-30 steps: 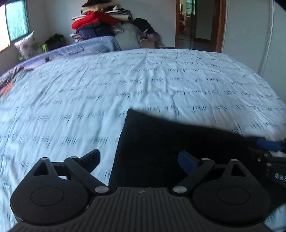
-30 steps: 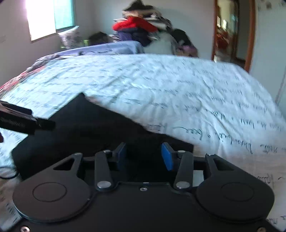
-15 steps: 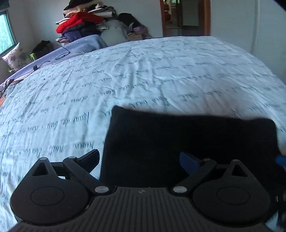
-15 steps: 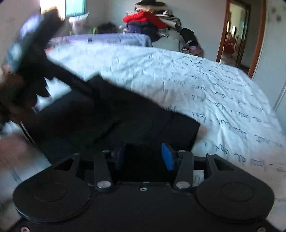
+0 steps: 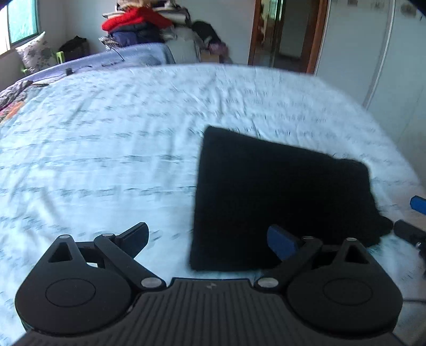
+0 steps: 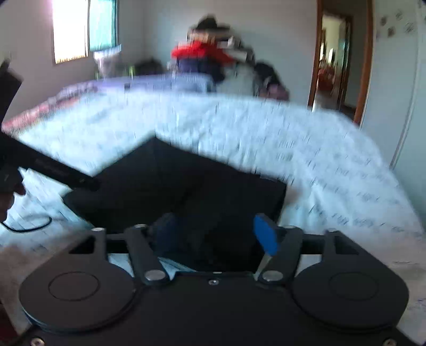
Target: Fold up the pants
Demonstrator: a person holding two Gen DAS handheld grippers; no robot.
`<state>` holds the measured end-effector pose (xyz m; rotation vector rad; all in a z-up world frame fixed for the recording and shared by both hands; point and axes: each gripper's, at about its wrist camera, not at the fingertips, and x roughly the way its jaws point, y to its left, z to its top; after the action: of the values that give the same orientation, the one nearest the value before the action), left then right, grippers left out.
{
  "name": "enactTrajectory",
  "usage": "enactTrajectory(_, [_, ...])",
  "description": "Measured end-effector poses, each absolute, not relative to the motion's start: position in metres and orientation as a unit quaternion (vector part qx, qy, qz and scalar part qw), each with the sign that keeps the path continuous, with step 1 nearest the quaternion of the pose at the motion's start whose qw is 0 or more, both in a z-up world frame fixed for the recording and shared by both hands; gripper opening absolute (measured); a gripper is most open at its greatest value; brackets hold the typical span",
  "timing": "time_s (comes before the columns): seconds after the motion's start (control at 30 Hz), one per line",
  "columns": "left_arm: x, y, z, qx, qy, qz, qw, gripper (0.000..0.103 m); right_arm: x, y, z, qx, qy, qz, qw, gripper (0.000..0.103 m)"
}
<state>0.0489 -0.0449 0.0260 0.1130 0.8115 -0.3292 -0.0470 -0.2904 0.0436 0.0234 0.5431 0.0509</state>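
**Pants folded into a block, both grippers wide**

Since half a second back, the left gripper [image 5: 210, 239] has slid left, so the black pants [image 5: 279, 199] now sit off to its right instead of dead ahead, and the right gripper [image 6: 213, 231] has spread its fingers from a fairly narrow gap to wide apart. Left fingers are wide apart too, holding nothing.

Pants lie as a flat folded rectangle on the near right part of the bed sheet [image 5: 106, 146].

Left view catches the other gripper's blue pad at the far right edge, just beside the pants. Right view instead shows the left tool's black body poking in from the left and a dark cable [image 6: 29, 226] on the sheet, plus fold lines on the pants [image 6: 186, 186].

Sheet has cursive writing printed on it, too blurred to read. Clothes pile [image 5: 138, 22] with something red on top sits at the far end.
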Motion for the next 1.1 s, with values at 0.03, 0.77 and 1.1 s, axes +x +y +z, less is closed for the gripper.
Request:
enactTrajectory(0.03, [0.038, -0.033, 0.035, 0.055, 0.386, -0.163, 0.906, 0.098, -0.057, -0.292, 0.052, 0.020, 0.262, 0.038, 0.964, 0.076])
enactTrajectory(0.77, [-0.012, -0.063, 0.008, 0.086, 0.355, -0.163, 0.916, 0.096, -0.077, -0.253, 0.031, 0.225, 0.274, 0.018, 0.935, 0.102])
enactTrajectory(1.1, [-0.024, -0.043, -0.026, 0.054, 0.400, -0.102, 0.909, 0.097, -0.087, -0.185, 0.017, 0.085, 0.308, -0.085, 0.944, 0.102])
